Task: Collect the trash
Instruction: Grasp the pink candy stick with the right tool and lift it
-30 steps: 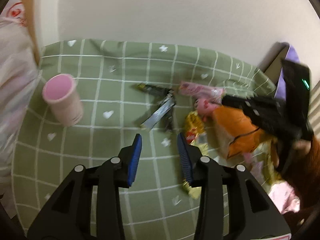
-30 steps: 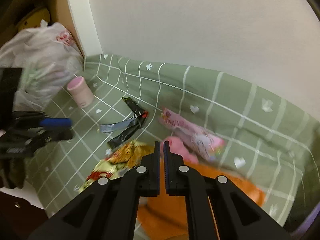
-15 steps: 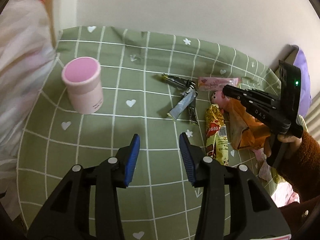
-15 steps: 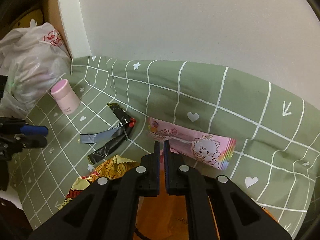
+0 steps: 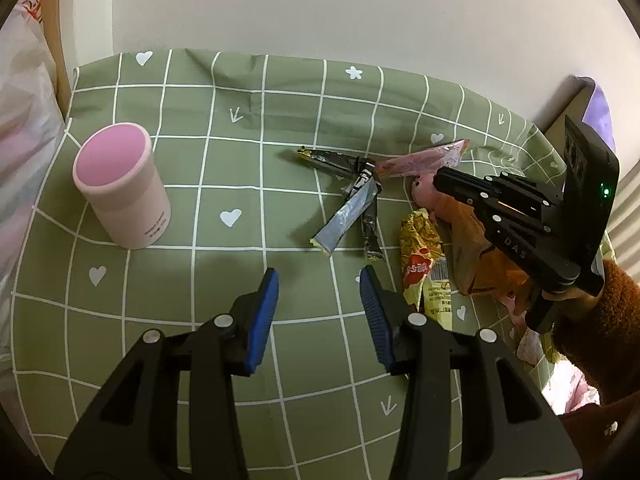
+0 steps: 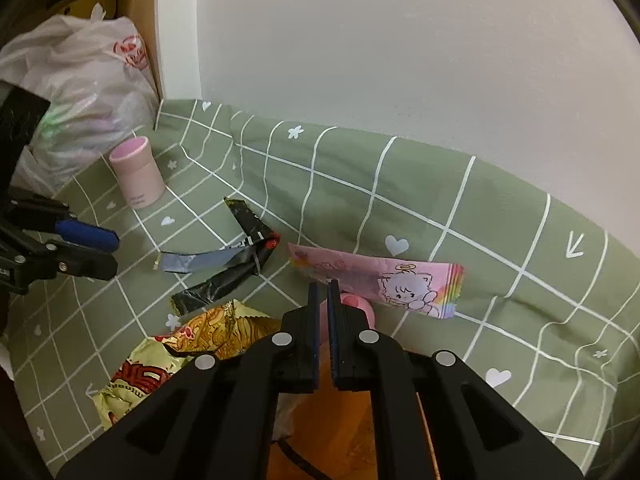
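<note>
Both jaws: left gripper (image 5: 319,280) wide apart, right gripper (image 6: 323,292) near-closed.

Matt green cloth (image 5: 208,168) with a white grid, creased at the far edge. Smooth matt pink cup (image 5: 124,188). Shiny foil wrappers: silver-grey strip (image 5: 348,216), black strips (image 6: 248,222), crinkled yellow packet (image 5: 420,256). Glossy pink printed sachet (image 6: 384,280). Thin crumpled translucent plastic bag (image 6: 80,92). Matt black hard plastic on both grippers (image 5: 316,292) (image 6: 322,300), ribbed blue rubbery pads (image 5: 264,312), bright metal rivets. Fuzzy brown knit sleeve (image 5: 592,340). Matt painted wall (image 5: 320,8).
</note>
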